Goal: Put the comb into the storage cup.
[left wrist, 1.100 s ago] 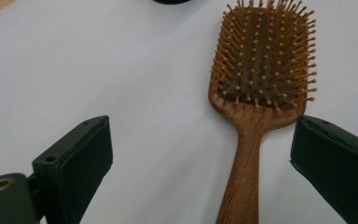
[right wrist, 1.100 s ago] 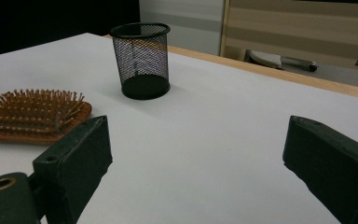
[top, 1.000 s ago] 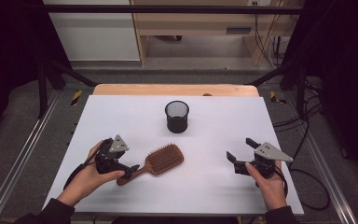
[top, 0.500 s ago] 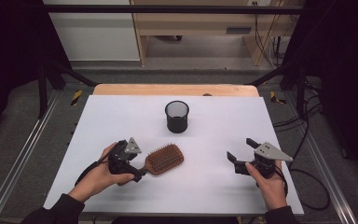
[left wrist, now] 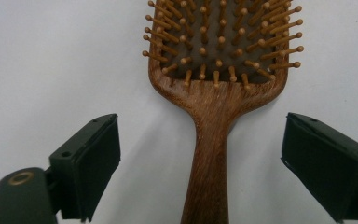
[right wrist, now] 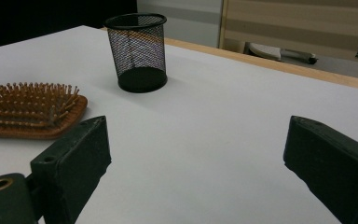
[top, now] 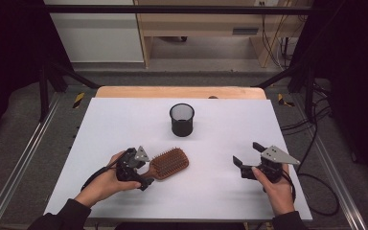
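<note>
A wooden paddle hairbrush (top: 170, 163) lies bristles-up on the white table (top: 230, 124), its handle pointing toward the person's left hand. My left gripper (top: 146, 176) straddles that handle. In the left gripper view the handle (left wrist: 212, 140) runs up between the two black pads (left wrist: 91, 163), with a gap of table on each side. The jaws have just been closing but do not touch the wood, so the left gripper (left wrist: 205, 158) is open. My right gripper (top: 247, 154) rests low at the front right, open and with nothing in it.
A black mesh cup (top: 182, 120) stands upright behind the brush near the table's middle; the right gripper view shows the cup (right wrist: 137, 51) beyond the brush head (right wrist: 32, 109). A wooden strip (top: 182, 92) edges the far side. Metal rails flank the table.
My left gripper has moved right and lower, from beside the brush handle's end to around it, and its jaws have narrowed. The right gripper has stayed still.
</note>
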Demonstrator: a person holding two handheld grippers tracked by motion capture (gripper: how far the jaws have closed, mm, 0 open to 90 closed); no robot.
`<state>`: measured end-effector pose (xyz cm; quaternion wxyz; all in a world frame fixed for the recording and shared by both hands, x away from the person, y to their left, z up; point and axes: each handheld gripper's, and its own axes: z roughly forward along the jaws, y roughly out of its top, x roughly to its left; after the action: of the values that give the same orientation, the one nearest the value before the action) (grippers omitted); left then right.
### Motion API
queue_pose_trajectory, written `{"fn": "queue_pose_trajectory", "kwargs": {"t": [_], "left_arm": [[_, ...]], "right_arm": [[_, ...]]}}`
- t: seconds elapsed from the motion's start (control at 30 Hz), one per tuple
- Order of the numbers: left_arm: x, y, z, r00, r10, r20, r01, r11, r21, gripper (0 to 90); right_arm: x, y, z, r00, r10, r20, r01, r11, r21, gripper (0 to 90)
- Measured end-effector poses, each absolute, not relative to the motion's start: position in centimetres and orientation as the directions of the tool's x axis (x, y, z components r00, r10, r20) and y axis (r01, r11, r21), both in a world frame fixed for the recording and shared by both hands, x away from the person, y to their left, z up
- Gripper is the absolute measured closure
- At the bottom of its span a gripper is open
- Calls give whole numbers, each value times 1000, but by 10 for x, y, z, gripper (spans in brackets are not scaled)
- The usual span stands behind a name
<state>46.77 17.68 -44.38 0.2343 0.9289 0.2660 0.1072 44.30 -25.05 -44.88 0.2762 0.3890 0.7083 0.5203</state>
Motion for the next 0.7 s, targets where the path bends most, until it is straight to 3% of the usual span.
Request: {"fn": "queue_pose_trajectory", "kwargs": {"t": [0.07,0.13,0.23,0.27,0.7], "left_arm": [[468,175,-445,842,536,62,444,-754,484,195],[470,173,-447,849,526,49,447,-765,465,307],[471,171,-447,855,517,46,445,-776,447,357],[472,168,-448,863,503,44,438,-790,428,414],[478,163,-447,868,496,38,450,-816,362,570]], "right_arm": [[443,-250,-449,-546,837,16,265,155,952,75],[444,-250,-449,-550,835,13,265,159,951,75],[444,-250,-449,-551,834,14,265,159,951,76],[443,-250,-449,-551,834,16,265,157,951,76],[444,-251,-449,-559,829,19,269,159,950,79]]}}
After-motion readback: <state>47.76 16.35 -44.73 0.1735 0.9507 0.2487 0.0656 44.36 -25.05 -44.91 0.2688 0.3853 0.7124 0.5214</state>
